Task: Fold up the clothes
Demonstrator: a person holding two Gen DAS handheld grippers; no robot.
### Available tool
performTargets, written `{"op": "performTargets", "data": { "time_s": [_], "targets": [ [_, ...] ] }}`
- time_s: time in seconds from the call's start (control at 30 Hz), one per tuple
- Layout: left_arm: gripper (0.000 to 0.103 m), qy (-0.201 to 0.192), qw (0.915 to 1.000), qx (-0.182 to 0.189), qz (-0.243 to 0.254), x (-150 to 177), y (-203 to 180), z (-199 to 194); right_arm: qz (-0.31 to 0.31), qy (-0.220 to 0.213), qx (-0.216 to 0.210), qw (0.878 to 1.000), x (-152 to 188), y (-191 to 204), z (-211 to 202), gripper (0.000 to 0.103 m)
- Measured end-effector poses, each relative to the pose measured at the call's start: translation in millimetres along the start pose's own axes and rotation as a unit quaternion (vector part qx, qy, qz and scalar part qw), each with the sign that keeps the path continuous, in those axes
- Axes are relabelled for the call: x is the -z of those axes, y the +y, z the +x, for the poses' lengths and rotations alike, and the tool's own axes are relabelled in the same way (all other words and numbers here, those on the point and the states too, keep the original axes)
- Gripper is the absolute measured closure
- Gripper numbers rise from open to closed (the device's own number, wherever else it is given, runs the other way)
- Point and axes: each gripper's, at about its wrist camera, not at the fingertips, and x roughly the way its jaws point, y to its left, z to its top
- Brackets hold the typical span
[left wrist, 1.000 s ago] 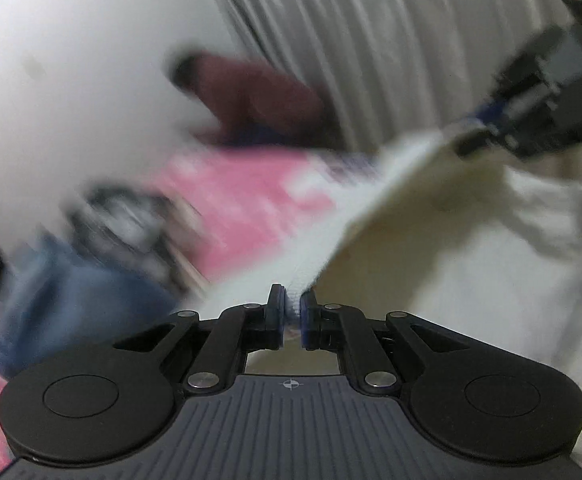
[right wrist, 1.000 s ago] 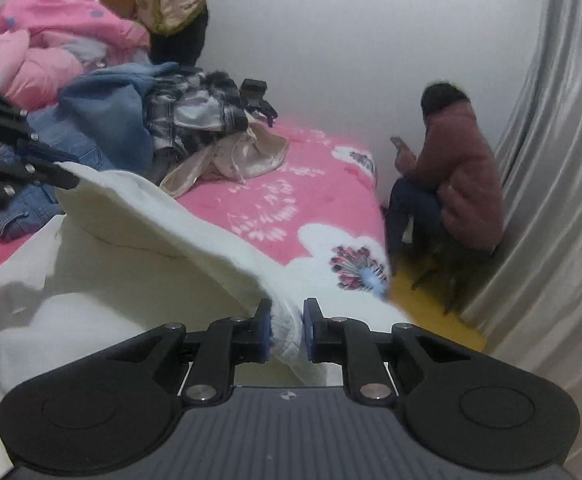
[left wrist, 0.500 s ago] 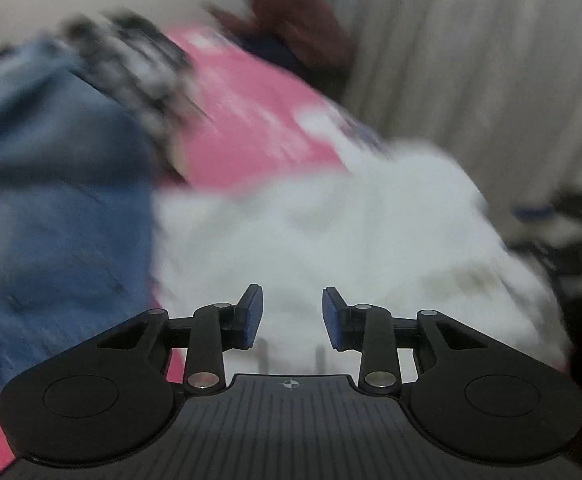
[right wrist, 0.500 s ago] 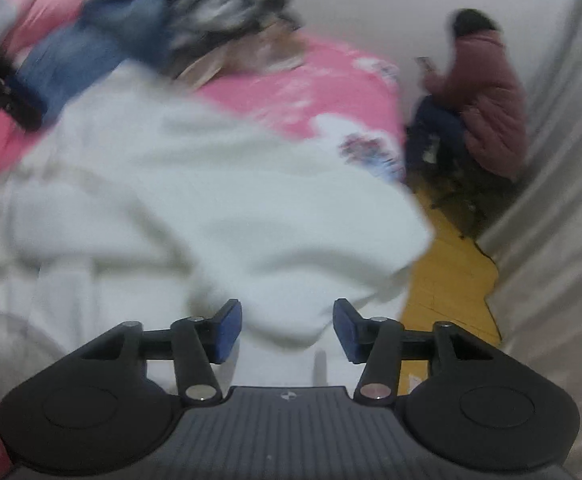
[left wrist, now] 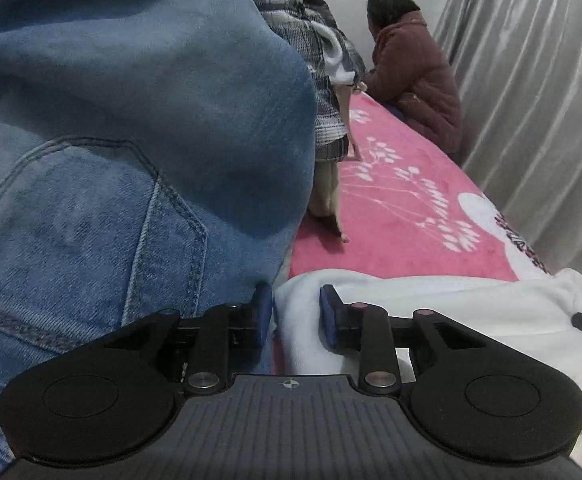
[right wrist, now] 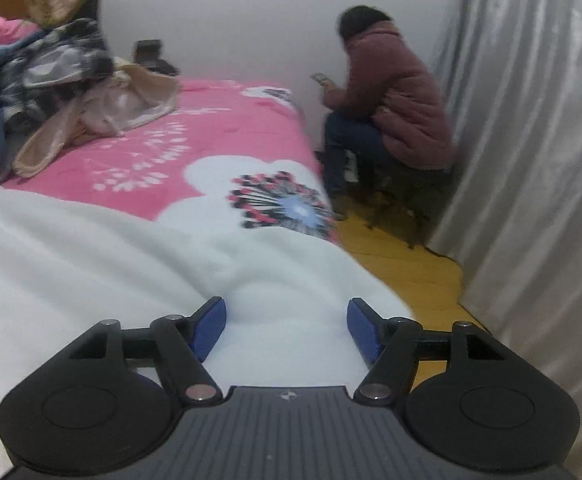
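Now both tongs have released the white garment [right wrist: 91, 264].

A plain white painted wall [right wrist: 219, 20] closes the far end of the room. Down the right side hang long silvery-grey pleated curtains [right wrist: 531, 140], glossy in soft, even light and reaching the floor. The floor [right wrist: 403, 264] is warm yellow wooden boards, visible in the strip between the curtains and the bed. The bed carries a bright pink fleece cover [right wrist: 219, 136] printed with white flowers and sprigs. In the far corner a person in a padded maroon jacket [right wrist: 395, 96] sits low, back turned, beside the bed's end.
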Motion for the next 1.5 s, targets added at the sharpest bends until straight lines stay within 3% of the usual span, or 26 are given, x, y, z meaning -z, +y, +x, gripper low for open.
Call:
{"op": "performTargets", "data": {
  "time_s": [0.07, 0.1, 0.17, 0.2, 0.27, 0.3, 0.37, 0.43, 0.47, 0.57, 0.7, 0.77, 0.87, 1.03, 1.07, 1.13, 1.33, 1.5],
  "targets": [
    [0.07, -0.017, 0.9988, -0.026, -0.039, -4.5, -3.7, -17.1, -0.013, 0.006, 0.016, 1.0, 1.8, -7.5, -6.2, 0.03],
    [0.071, -0.047, 0.9974, -0.05, -0.023, -4.5, -12.7, -30.1, -0.015, 0.011, 0.023, 1.0, -1.1, -10.9, -10.1, 0.03],
    [0.07, -0.116, 0.9872, -0.087, 0.068, 3.2, -41.8, -55.2, -0.014, 0.008, 0.046, 0.999, -9.3, -10.9, -21.6, 0.03],
    [0.07, -0.122, 0.985, -0.066, 0.103, 9.9, -54.8, -62.3, -0.007, -0.007, 0.034, 0.999, -13.0, -9.6, -31.9, 0.03],
    [0.069, -0.075, 0.9889, 0.015, 0.127, 22.3, -68.2, -62.0, 0.013, -0.024, -0.043, 0.999, -18.1, 1.2, -47.2, 0.03],
    [0.069, -0.043, 0.9896, 0.033, 0.133, 32.1, -72.1, -55.2, 0.015, -0.025, -0.086, 0.996, -18.8, 9.5, -52.0, 0.03],
    [0.07, -0.007, 0.9875, 0.012, 0.157, 58.0, -69.9, -34.3, -0.029, -0.004, -0.123, 0.992, -11.4, 36.2, -51.8, 0.03],
    [0.071, -0.039, 0.9867, 0.029, 0.155, 73.9, -55.1, -33.9, -0.046, 0.007, -0.111, 0.993, 9.5, 40.8, -48.8, 0.03],
    [0.072, -0.031, 0.989, 0.029, 0.142, 69.2, -52.9, -36.1, -0.052, 0.011, -0.103, 0.993, 20.3, 41.5, -47.4, 0.03],
    [0.073, -0.007, 0.9947, 0.032, 0.097, 57.5, -44.2, -42.3, 0.014, 0.042, -0.057, 0.997, 27.7, 2.9, -58.5, 0.027],
    [0.073, -0.002, 0.9902, -0.005, 0.139, 60.0, -60.9, -48.1, 0.001, 0.045, 0.033, 0.998, 32.0, -12.6, -81.0, 0.028],
    [0.07, -0.004, 0.989, -0.014, 0.147, 55.7, -71.4, -52.1, 0.04, 0.013, 0.008, 0.999, 30.9, -20.9, -95.0, 0.028],
    [0.069, -0.006, 0.9855, 0.017, 0.169, 50.7, -93.0, -60.7, 0.11, -0.033, -0.041, 0.993, 29.0, -23.5, -102.0, 0.027],
    [0.068, 0.035, 0.9844, 0.092, 0.146, 59.1, -121.9, -37.8, 0.08, -0.044, -0.092, 0.991, 21.4, 5.5, -91.1, 0.027],
    [0.067, 0.051, 0.9852, 0.086, 0.139, 64.3, -124.5, -27.1, 0.075, -0.043, -0.112, 0.99, 24.4, 10.6, -89.5, 0.026],
    [0.066, 0.024, 0.9873, 0.077, 0.137, 79.1, -123.5, -19.9, 0.048, -0.034, -0.136, 0.989, 33.2, 20.4, -82.7, 0.026],
    [0.066, 0.02, 0.9869, 0.051, 0.152, 80.4, -133.2, -20.5, 0.031, -0.001, -0.119, 0.992, 40.7, 23.8, -72.4, 0.025],
    [0.069, 0.032, 0.9876, 0.024, 0.152, 64.6, -150.2, -31.6, 0.041, -0.004, -0.119, 0.992, 48.3, 20.9, -73.3, 0.025]
  ]
}}
